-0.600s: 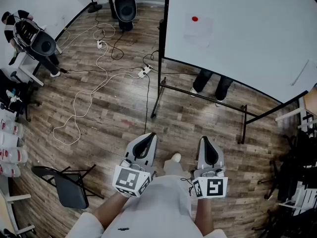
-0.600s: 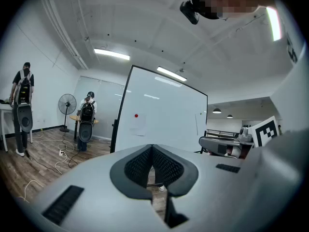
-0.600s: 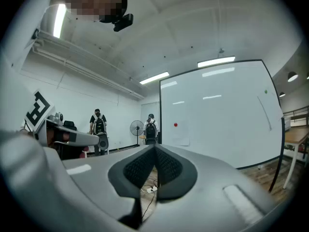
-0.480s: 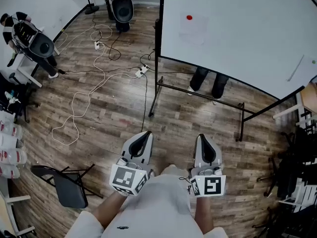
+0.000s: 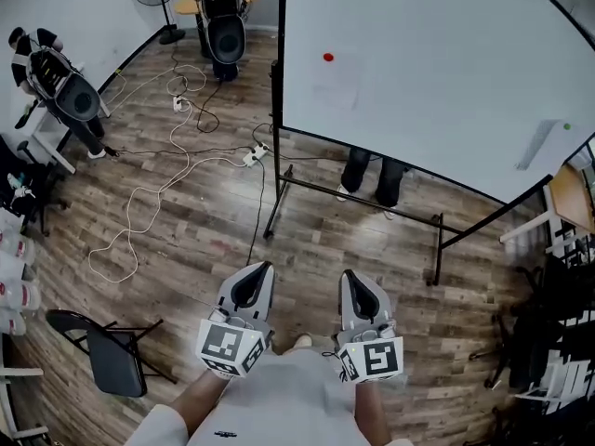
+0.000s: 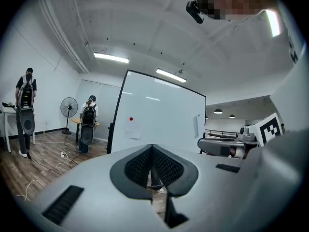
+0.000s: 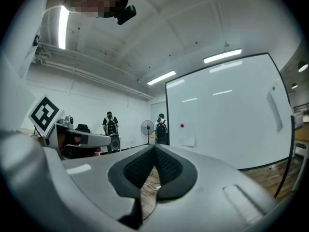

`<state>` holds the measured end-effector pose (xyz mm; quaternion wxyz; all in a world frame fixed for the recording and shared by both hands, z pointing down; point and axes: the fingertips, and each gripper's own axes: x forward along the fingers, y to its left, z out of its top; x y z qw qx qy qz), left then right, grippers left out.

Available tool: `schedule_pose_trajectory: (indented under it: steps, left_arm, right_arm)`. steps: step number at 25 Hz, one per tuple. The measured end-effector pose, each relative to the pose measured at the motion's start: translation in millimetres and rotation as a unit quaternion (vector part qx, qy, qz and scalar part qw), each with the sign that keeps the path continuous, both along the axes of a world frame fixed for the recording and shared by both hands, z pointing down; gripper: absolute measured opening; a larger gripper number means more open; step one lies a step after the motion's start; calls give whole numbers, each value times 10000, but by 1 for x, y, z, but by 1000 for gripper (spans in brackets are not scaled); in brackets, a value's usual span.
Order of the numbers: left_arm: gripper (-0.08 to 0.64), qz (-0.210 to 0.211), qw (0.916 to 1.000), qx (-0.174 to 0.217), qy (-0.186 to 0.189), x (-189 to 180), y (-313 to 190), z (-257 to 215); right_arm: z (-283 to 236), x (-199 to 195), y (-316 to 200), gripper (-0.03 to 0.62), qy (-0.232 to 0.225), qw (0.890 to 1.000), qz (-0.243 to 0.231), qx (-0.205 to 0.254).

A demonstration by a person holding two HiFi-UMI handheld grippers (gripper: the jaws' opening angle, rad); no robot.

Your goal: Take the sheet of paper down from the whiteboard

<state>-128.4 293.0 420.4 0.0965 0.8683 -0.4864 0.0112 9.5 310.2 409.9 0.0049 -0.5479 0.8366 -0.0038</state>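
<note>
A person stands on a wood-plank floor (image 5: 204,221), facing a large whiteboard (image 5: 446,72) on a black metal stand, and holds a grey two-jaw tool in each hand. The left gripper (image 5: 257,272) and right gripper (image 5: 352,280) sit side by side near the person's body. Each has its ribbed black pads pressed together on nothing, and both are well apart from the board. The sheet of paper (image 5: 337,85) hangs far off on the left part of the board, pinned at its top edge by one small round red magnet (image 5: 327,58). White on glossy white, the sheet is hard to make out and looks flat against the surface. It is likely very light, thin and limp, and would crease or tear easily if tugged hard against the magnet. A good hold would probably be a free lower corner or side edge, with the other tool lifting the magnet, since the smooth board offers little lip to get under. Loose white cables (image 5: 149,193) snake across the floor at far left.
</note>
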Motion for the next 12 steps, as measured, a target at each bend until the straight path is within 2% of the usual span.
schedule_pose_trajectory:
  steps: [4,8,12]
  left_arm:
    - [6,5,9999,89,-67,19,6,-8]
    - [6,-9,9999,78,-132,33,3,-7]
    - [6,-52,9999,121,-94,50,3,-10]
  right_arm:
    - [-7,20,7,11,17,9998,31,219]
    - [-10,41,13,11,-516,9982,-63,283]
    - [-4,53,15,11,-317,9991,-204,192]
